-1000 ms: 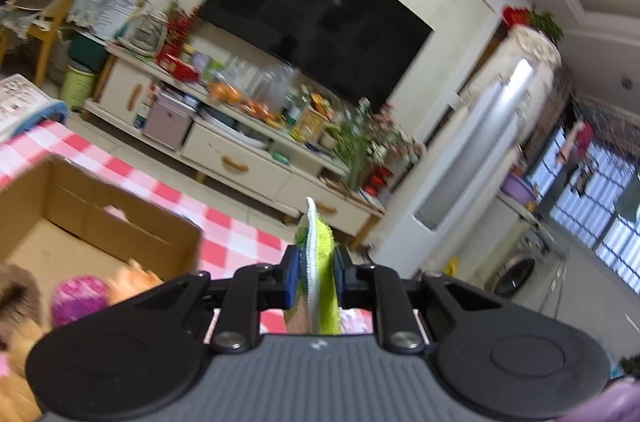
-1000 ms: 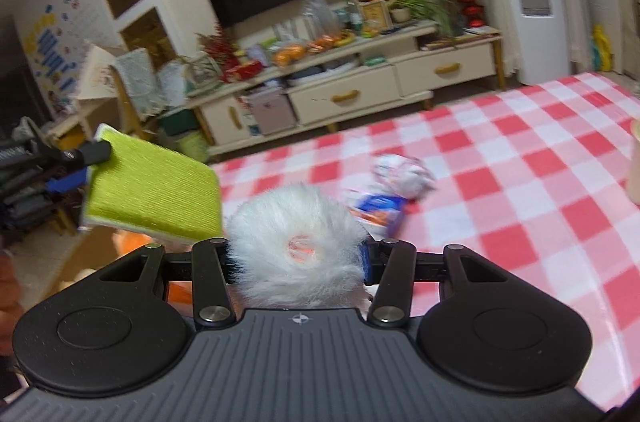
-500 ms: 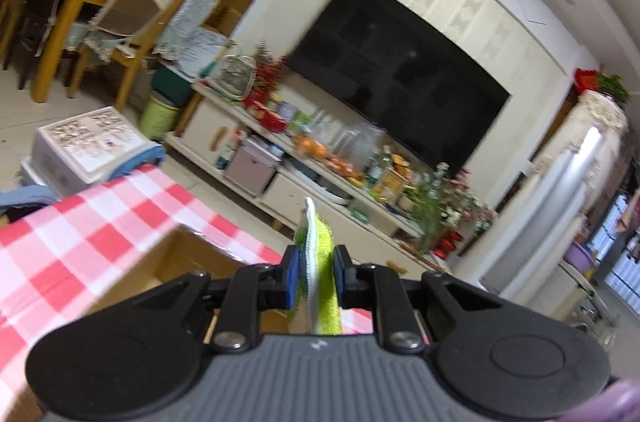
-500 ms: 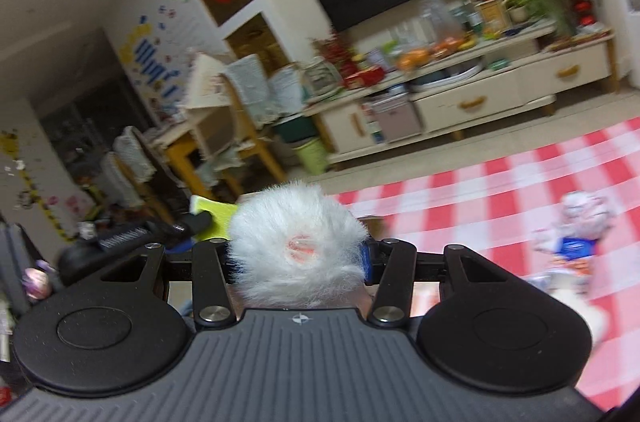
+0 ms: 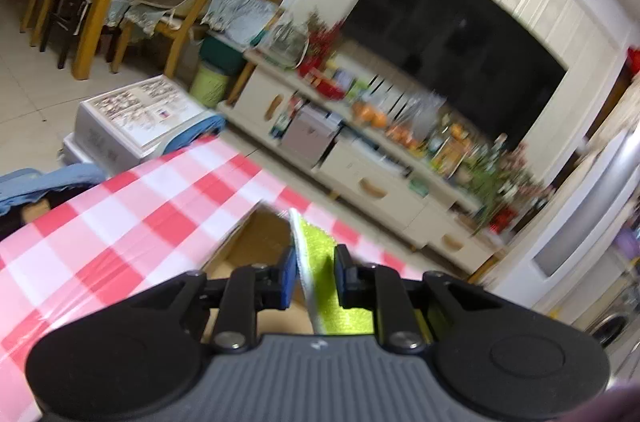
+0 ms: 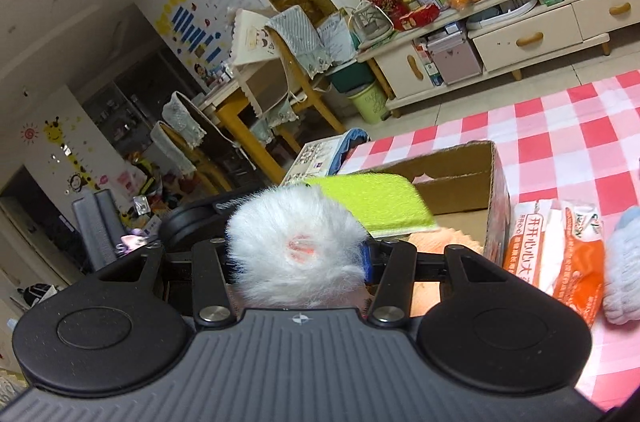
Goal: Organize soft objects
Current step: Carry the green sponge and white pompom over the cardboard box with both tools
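My left gripper (image 5: 314, 276) is shut on a thin green and white cloth pad (image 5: 320, 262), held edge-up over the open cardboard box (image 5: 256, 242). In the right wrist view the same green pad (image 6: 376, 202) hangs over the box (image 6: 460, 174), with the left gripper (image 6: 224, 206) behind it. My right gripper (image 6: 296, 258) is shut on a fluffy white plush toy (image 6: 296, 242) with a pink spot, just in front of the box. Something orange lies inside the box (image 6: 444, 242).
The table has a red and white checked cloth (image 6: 560, 142). An orange and white packet (image 6: 560, 254) and a pale blue soft item (image 6: 624, 262) lie to the right of the box. Beyond the table are a TV cabinet (image 5: 380, 182), chairs (image 6: 288, 70) and a white crate (image 5: 132, 126).
Both grippers have swung left towards the cardboard box. The green pad now hangs over the box. The white plush toy has come up to the box's near side.
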`<state>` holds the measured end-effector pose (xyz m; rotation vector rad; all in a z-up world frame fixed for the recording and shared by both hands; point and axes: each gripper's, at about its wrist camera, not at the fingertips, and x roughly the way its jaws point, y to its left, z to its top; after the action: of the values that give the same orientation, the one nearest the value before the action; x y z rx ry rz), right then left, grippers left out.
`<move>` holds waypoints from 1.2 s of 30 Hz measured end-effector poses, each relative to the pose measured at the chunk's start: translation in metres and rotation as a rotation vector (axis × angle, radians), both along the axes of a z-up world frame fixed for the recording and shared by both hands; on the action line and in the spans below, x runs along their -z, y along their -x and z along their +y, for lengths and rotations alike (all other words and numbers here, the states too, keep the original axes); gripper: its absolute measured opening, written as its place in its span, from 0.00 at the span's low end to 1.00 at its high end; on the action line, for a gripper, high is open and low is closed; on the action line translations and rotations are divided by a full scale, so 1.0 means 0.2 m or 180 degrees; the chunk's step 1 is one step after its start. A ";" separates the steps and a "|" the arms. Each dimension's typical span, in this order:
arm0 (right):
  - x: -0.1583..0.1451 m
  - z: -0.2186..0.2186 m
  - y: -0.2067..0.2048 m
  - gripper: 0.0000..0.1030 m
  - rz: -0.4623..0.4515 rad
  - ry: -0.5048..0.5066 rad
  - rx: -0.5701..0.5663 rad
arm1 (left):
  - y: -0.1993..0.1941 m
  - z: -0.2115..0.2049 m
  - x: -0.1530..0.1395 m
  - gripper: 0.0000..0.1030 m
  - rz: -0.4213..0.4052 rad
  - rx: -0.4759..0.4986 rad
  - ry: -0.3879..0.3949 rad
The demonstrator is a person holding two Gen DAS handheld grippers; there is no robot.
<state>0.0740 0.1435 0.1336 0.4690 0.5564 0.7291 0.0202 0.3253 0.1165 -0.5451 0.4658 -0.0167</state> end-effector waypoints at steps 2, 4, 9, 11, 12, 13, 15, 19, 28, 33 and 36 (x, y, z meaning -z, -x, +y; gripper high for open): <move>0.00 0.00 -0.01 0.58 0.0024 0.0002 0.0010 | -0.02 0.00 0.02 0.24 0.0141 0.0010 -0.0085; 0.01 0.00 -0.02 0.58 0.0039 0.0005 0.0012 | -0.03 0.01 0.04 0.31 0.0223 -0.0020 -0.0110; 0.01 0.01 -0.03 0.58 0.0065 0.0016 0.0020 | 0.00 0.04 0.03 0.59 0.0233 -0.0159 -0.0141; 0.01 0.01 -0.03 0.58 0.0075 0.0012 0.0012 | 0.01 0.05 0.01 0.65 0.0208 -0.0200 -0.0149; 0.01 0.02 -0.03 0.58 0.0075 0.0004 0.0004 | 0.02 0.06 0.01 0.66 0.0194 -0.0230 -0.0142; 0.01 0.02 -0.03 0.58 0.0074 -0.0009 -0.0004 | 0.03 0.07 0.00 0.67 0.0175 -0.0276 -0.0143; 0.00 0.04 -0.03 0.58 0.0068 -0.0047 -0.0026 | 0.05 0.08 -0.02 0.73 0.0129 -0.0347 -0.0193; -0.03 0.08 -0.03 0.59 0.0017 -0.0135 -0.0092 | 0.10 0.11 -0.06 0.78 0.0012 -0.0469 -0.0289; 0.00 0.18 -0.07 0.64 0.0157 -0.0340 -0.0319 | 0.17 0.21 -0.08 0.89 -0.0049 -0.0760 -0.0430; 0.05 0.18 -0.10 0.86 0.0280 -0.0344 -0.0365 | 0.19 0.27 -0.08 0.91 -0.0049 -0.0968 -0.0353; 0.05 0.16 -0.10 0.89 0.0267 -0.0293 -0.0309 | 0.19 0.29 -0.07 0.91 -0.0031 -0.1008 -0.0289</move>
<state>0.0941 0.1755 0.1232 0.5631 0.6294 0.8330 -0.0185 0.3838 0.1312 -0.5242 0.3649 0.3033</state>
